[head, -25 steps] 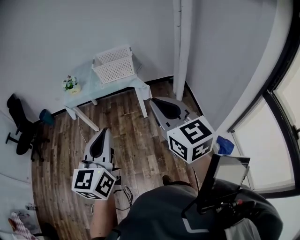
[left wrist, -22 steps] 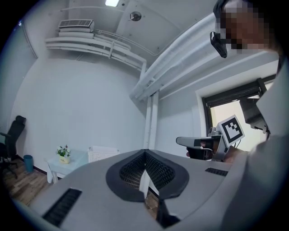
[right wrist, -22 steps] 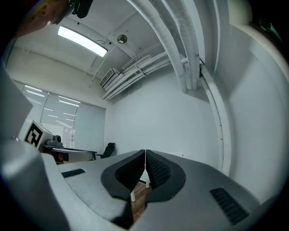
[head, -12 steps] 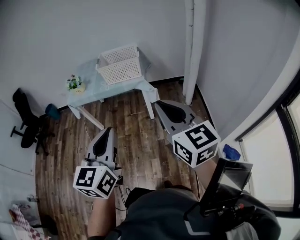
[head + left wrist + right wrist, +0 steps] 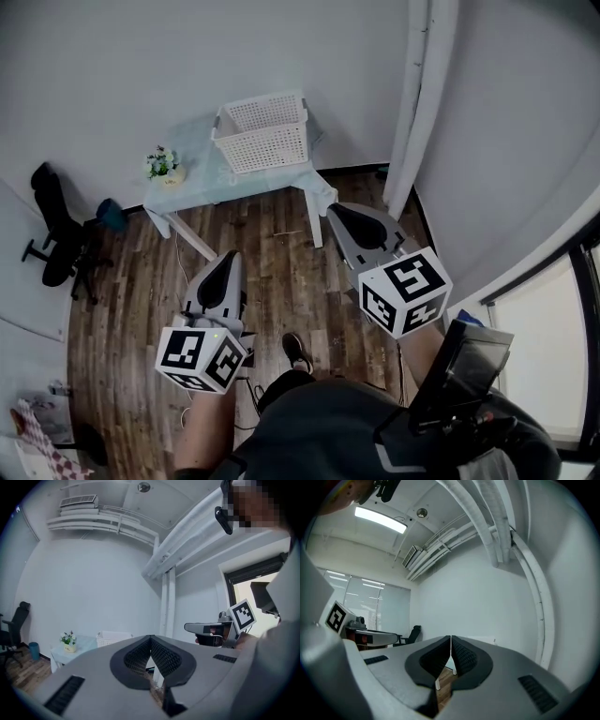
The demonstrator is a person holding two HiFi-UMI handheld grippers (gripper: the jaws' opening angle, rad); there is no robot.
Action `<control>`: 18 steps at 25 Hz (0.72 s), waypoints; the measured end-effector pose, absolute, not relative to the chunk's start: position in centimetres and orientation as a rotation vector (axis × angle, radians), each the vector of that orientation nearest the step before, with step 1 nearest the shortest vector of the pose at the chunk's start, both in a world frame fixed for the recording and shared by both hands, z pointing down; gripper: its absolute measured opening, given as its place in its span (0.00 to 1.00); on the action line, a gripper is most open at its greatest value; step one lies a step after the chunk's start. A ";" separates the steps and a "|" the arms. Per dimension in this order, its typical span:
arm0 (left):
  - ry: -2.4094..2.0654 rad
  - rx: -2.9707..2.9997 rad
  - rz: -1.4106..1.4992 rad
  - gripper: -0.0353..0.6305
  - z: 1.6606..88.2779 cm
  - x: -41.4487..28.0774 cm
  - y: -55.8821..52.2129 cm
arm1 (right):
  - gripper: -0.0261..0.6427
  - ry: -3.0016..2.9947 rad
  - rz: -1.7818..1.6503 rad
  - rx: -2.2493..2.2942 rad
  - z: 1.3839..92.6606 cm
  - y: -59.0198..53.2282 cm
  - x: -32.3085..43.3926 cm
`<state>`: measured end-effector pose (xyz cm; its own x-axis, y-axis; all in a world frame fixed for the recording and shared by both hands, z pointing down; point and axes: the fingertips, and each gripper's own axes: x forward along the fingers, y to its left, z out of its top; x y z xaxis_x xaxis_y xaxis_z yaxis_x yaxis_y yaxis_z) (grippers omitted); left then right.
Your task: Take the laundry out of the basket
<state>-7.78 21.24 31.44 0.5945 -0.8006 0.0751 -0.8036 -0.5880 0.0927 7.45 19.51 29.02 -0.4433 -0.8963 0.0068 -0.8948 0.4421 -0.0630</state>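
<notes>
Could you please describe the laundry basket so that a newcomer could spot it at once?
Against the white wall stands a small pale table. The laundry basket sits on its right end. It is a white, perforated, open-topped box, far larger than the little flower pot at the other end.

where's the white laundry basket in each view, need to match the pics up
Head view: the laundry basket stands on the small table, upper centre, by the wall.
Left gripper view: the laundry basket is low, left of centre, against the wall.
Right gripper view: not clearly in it; only a faint pale shape low, right of centre.
Shared landmark: the black office chair, left of centre in every view.
</notes>
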 end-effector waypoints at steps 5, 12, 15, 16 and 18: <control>-1.324 2.700 0.034 0.06 31.8 -9.0 16.3 | 0.06 2.658 -0.061 -1.662 28.9 15.0 6.2; -1.263 2.739 0.005 0.06 31.1 -10.5 8.6 | 0.06 2.651 -0.088 -1.719 29.5 7.8 4.0; -1.239 2.748 0.005 0.06 30.7 -11.6 5.5 | 0.06 2.635 -0.100 -1.749 29.4 4.8 2.9; -1.238 2.756 0.005 0.06 30.5 -12.0 4.6 | 0.06 2.634 -0.104 -1.757 29.4 3.9 2.4; -1.238 2.767 0.000 0.06 30.3 -13.1 2.8 | 0.06 2.636 -0.104 -1.762 29.4 2.3 1.3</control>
